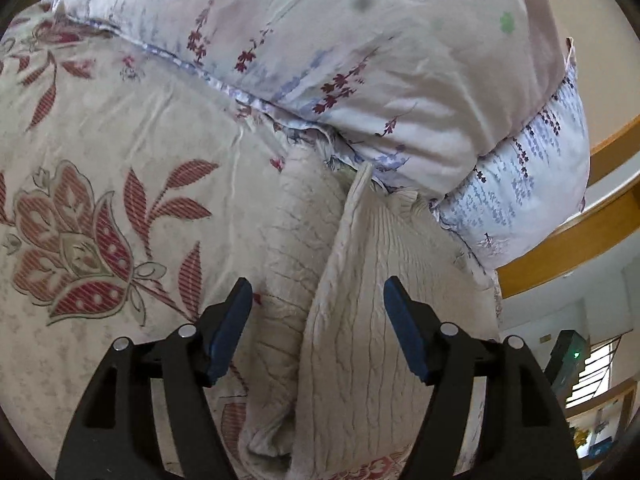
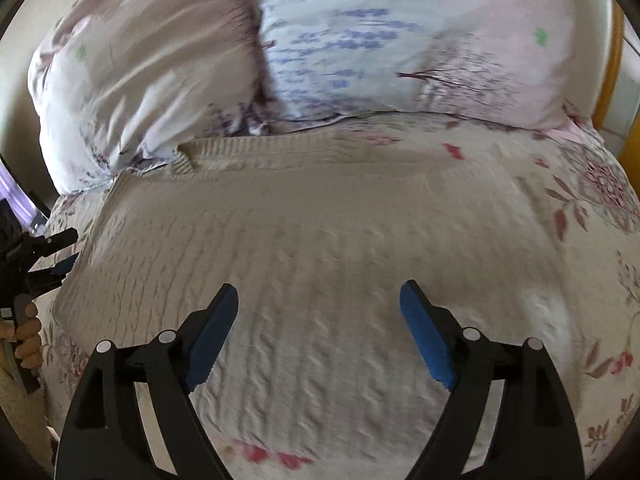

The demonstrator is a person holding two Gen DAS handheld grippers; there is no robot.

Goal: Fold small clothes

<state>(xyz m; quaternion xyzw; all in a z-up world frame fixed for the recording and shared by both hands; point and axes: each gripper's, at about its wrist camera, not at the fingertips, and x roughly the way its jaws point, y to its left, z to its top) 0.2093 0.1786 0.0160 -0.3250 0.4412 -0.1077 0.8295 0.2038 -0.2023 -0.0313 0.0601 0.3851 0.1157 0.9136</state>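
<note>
A cream cable-knit sweater (image 2: 320, 248) lies spread on a floral bedsheet (image 2: 580, 200). In the left wrist view the sweater (image 1: 360, 300) shows as raised folds running away from the camera. My left gripper (image 1: 318, 292) is open, its blue pads on either side of a fold, not closed on it. It also shows in the right wrist view (image 2: 60, 256) at the sweater's left edge. My right gripper (image 2: 319, 294) is open and empty, hovering over the middle of the sweater.
A bulky folded quilt (image 1: 360, 60) with purple flower print lies behind the sweater; it also shows in the right wrist view (image 2: 360, 40). A wooden bed frame (image 1: 560, 256) runs at the right. The bedsheet (image 1: 100, 200) stretches to the left.
</note>
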